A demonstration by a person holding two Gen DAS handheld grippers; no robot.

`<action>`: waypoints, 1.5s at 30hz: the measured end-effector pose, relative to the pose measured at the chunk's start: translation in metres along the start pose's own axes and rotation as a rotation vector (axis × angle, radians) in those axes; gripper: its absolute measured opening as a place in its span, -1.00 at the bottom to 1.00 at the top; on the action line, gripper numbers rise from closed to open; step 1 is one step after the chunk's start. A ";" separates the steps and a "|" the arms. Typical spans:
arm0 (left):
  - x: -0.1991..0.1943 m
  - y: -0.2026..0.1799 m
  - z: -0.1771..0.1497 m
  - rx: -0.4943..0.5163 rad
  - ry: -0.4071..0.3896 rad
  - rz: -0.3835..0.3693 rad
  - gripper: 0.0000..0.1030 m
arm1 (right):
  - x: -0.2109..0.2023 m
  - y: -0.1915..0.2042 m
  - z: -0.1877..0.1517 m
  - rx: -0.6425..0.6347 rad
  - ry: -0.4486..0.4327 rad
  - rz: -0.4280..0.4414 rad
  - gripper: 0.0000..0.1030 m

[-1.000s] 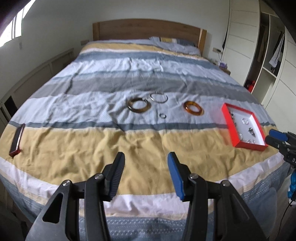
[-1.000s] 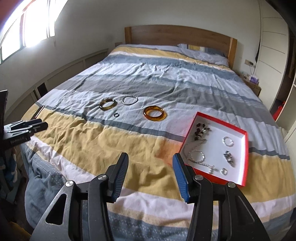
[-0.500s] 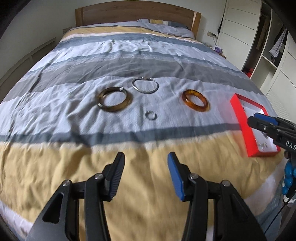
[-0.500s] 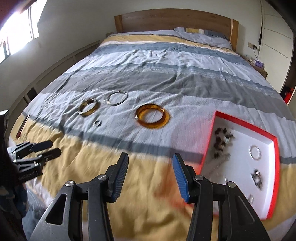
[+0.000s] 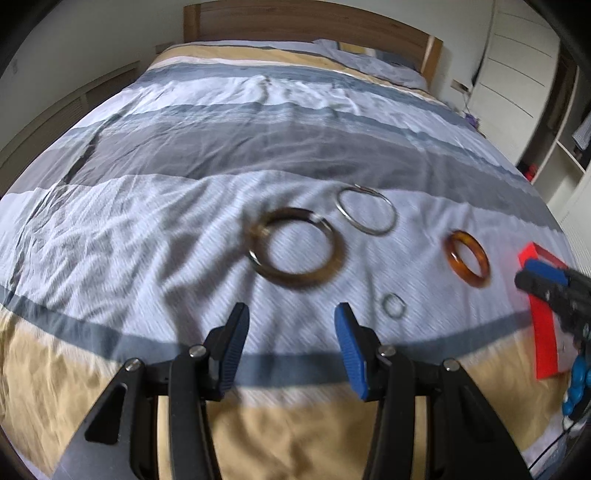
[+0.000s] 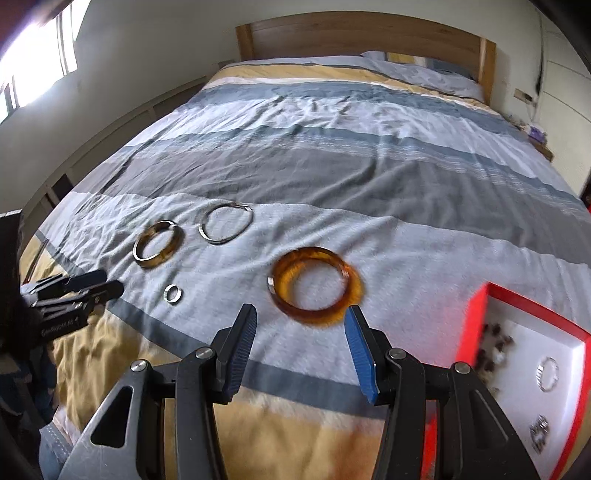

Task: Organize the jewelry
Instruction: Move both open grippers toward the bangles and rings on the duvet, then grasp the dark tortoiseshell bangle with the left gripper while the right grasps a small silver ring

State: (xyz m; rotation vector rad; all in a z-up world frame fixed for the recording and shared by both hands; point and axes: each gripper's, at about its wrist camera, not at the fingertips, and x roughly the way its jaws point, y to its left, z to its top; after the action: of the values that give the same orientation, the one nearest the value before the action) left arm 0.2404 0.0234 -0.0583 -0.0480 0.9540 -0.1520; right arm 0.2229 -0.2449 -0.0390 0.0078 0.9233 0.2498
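Loose jewelry lies on the striped bedspread. A brown bangle (image 5: 295,247) lies just ahead of my open, empty left gripper (image 5: 291,317). Past it lies a silver bangle (image 5: 366,214), and a small silver ring (image 5: 393,305) lies to the right. An amber bangle (image 6: 314,286) lies right in front of my open, empty right gripper (image 6: 301,321); it also shows in the left wrist view (image 5: 467,264). A red tray (image 6: 476,314) with a white inside holds several small pieces at the right.
The bed's wooden headboard (image 6: 362,35) and pillows are at the far end. A wardrobe with open shelves (image 5: 569,140) stands to the right of the bed. Low panelling (image 6: 110,136) runs along the left wall.
Both grippers have moved forward and lower over the bed, so the bangles now lie close ahead. Both stay open.
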 end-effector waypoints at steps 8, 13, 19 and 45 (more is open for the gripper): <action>0.031 0.026 0.026 -0.056 0.015 -0.018 -0.11 | 0.034 0.045 -0.002 -0.073 0.042 0.146 -0.07; 0.056 0.031 0.033 -0.071 0.050 -0.038 -0.12 | 0.062 0.069 -0.002 -0.113 0.081 0.197 -0.14; 0.069 0.028 0.034 -0.036 0.053 -0.012 -0.42 | 0.083 0.086 0.000 -0.141 0.092 0.230 -0.21; -0.047 -0.010 -0.035 0.025 0.016 0.012 -0.84 | -0.046 0.067 -0.064 -0.066 0.014 0.165 -0.61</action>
State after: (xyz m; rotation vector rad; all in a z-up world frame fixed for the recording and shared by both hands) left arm 0.1840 0.0219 -0.0394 -0.0180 0.9676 -0.1533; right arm 0.1323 -0.1964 -0.0337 0.0213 0.9293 0.4344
